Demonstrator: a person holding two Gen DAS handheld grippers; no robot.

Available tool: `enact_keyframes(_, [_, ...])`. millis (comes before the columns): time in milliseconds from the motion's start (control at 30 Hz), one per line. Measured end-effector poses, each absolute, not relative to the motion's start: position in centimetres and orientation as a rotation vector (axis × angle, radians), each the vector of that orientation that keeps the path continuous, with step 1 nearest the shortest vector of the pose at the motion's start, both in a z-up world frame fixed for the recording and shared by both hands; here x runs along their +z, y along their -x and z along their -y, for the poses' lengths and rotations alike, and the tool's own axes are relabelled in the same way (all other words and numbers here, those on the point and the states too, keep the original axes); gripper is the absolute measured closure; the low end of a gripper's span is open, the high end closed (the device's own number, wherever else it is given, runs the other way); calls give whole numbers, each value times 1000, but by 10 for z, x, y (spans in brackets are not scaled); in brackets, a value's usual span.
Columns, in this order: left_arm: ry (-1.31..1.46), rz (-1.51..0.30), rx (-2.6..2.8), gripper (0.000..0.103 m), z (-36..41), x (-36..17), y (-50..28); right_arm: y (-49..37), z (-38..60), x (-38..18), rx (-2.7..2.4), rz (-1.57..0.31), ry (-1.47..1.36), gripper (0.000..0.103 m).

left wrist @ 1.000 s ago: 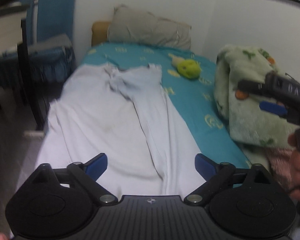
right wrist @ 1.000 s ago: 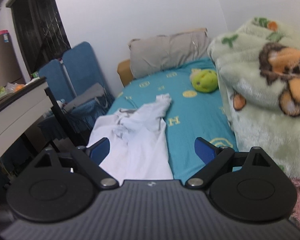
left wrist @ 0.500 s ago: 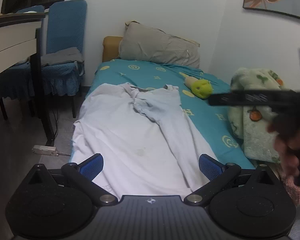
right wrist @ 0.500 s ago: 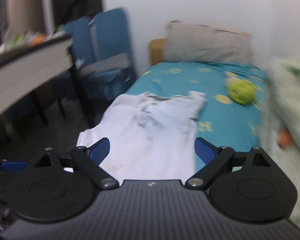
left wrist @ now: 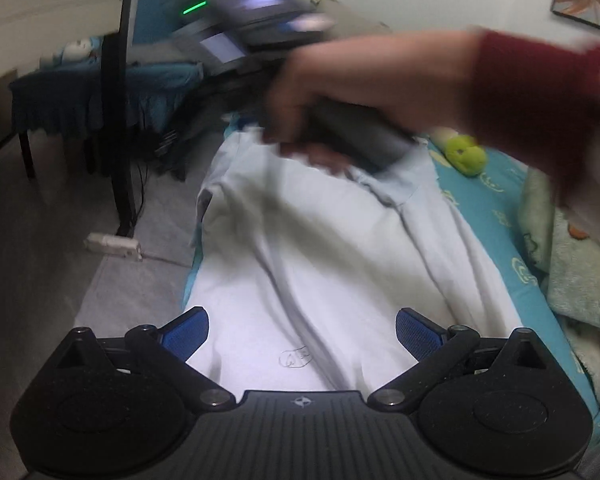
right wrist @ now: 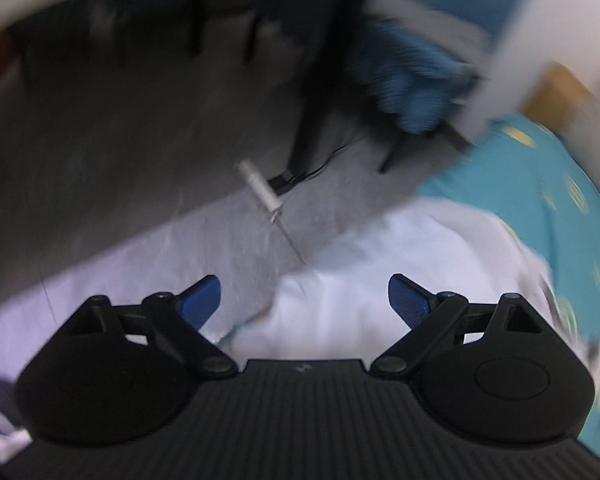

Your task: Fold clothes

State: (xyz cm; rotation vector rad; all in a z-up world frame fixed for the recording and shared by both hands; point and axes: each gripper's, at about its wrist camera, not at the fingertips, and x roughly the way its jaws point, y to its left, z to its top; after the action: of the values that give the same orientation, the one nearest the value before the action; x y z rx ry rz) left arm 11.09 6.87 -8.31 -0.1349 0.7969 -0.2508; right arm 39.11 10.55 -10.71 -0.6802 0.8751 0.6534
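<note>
Covering most of the teal bed point(left wrist: 496, 208), the white garment point(left wrist: 340, 256) lies spread lengthwise and rumpled, its near hem at 6 o'clock in the left wrist view and its far end toward 12 o'clock, with one side hanging toward the grey floor point(left wrist: 60, 240) at 9 o'clock. Nothing is folded yet, so I judge the step to be the reach for a first grasp. The right hand point(left wrist: 300, 96), red-cuffed and blurred, carries its tool across to the far edge at 11 o'clock; the right gripper point(right wrist: 305, 304) hovers over that overhanging cloth, jaws wide apart and empty. The left gripper point(left wrist: 302, 330) hangs above the near hem, jaws likewise spread, holding nothing. Next, each probably needs to descend onto a cloth edge and pinch it before lifting.
</note>
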Motion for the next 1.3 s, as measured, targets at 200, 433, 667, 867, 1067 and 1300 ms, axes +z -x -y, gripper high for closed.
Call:
enact_keyframes(200, [194,-861,-238,3,-86,-105,-126,-419,-183,-204,723,-1014,1015,22])
enact_keyframes(433, [224,-887,-237,3,-92,-114,-134,-429,-208,-264,677,-1108,1242,23])
enact_keyframes(667, [248,-912,-232,3,-97,-118,-134,-428,-203,-282,611,-1075,1331,97])
enact_keyframes(867, [240,-914,-191,3,-97,-123,-133,-433,-192,-226,532,-897,1107,97])
enact_keyframes(1067, [193,-850,-206,3,-86,-113,-129,-439,-143,-132,430,-751,826,97])
enact_keyframes(1300, [152,-781,-226,3,-72,-103,-122,-443,-24,-53,256,-676,494,98])
